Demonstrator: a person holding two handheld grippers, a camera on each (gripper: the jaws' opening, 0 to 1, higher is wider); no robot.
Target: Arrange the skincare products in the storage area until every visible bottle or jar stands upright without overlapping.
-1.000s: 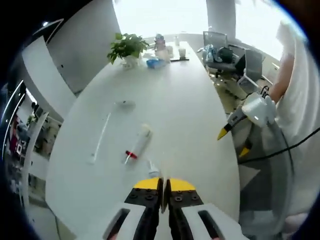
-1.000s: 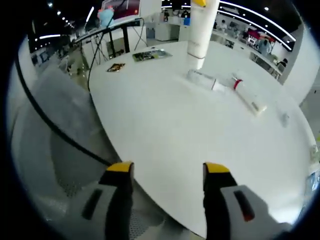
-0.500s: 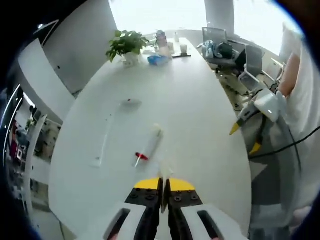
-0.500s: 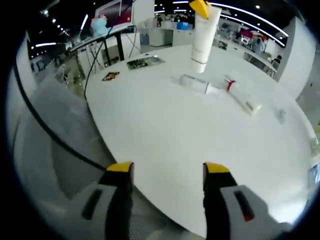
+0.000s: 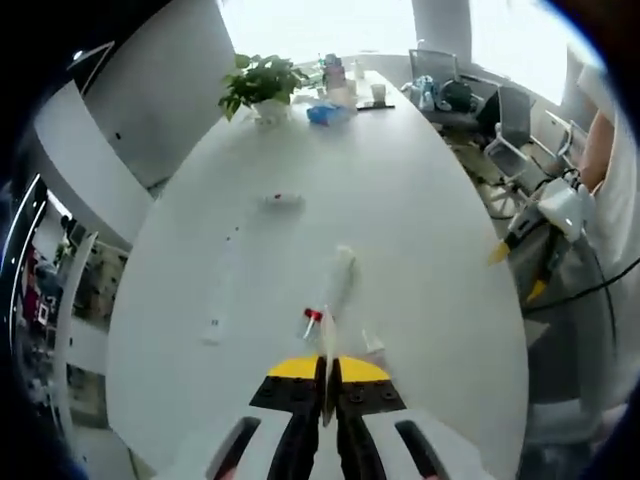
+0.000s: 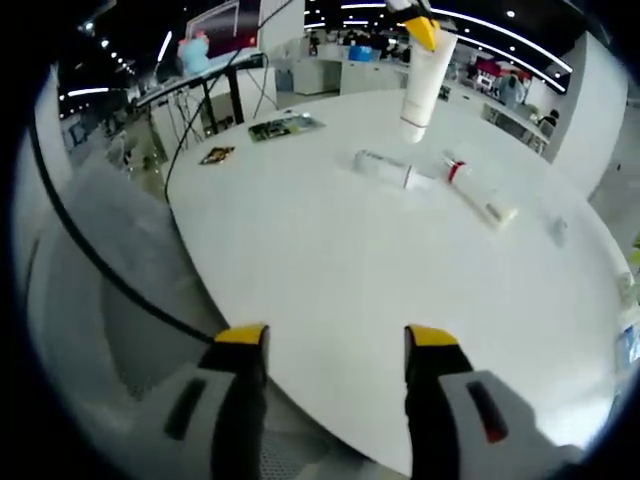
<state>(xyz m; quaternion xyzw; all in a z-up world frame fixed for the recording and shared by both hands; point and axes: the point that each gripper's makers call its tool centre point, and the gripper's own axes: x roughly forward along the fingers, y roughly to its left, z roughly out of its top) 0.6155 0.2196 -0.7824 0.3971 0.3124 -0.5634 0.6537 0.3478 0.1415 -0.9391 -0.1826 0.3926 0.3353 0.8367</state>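
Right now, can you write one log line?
left gripper: shut on tube, lifted | right gripper: open | two tubes lying on table

— What is carrying everything?
— A long white table (image 5: 400,210). Just beyond the left gripper's closed fingertips (image 5: 345,369), a white tube with a red cap (image 5: 333,290) is lying flat, and a small clear bottle (image 5: 372,347) is lying just to the right of those tips.
— Anything farther out?
— A small pale lid (image 5: 284,200) is sitting well ahead, and a potted plant (image 5: 258,88) is standing at the far end.
— And ahead of the right gripper's fingers (image 6: 238,345)?
— Two printed sheets (image 6: 282,125) are lying far ahead to the left.
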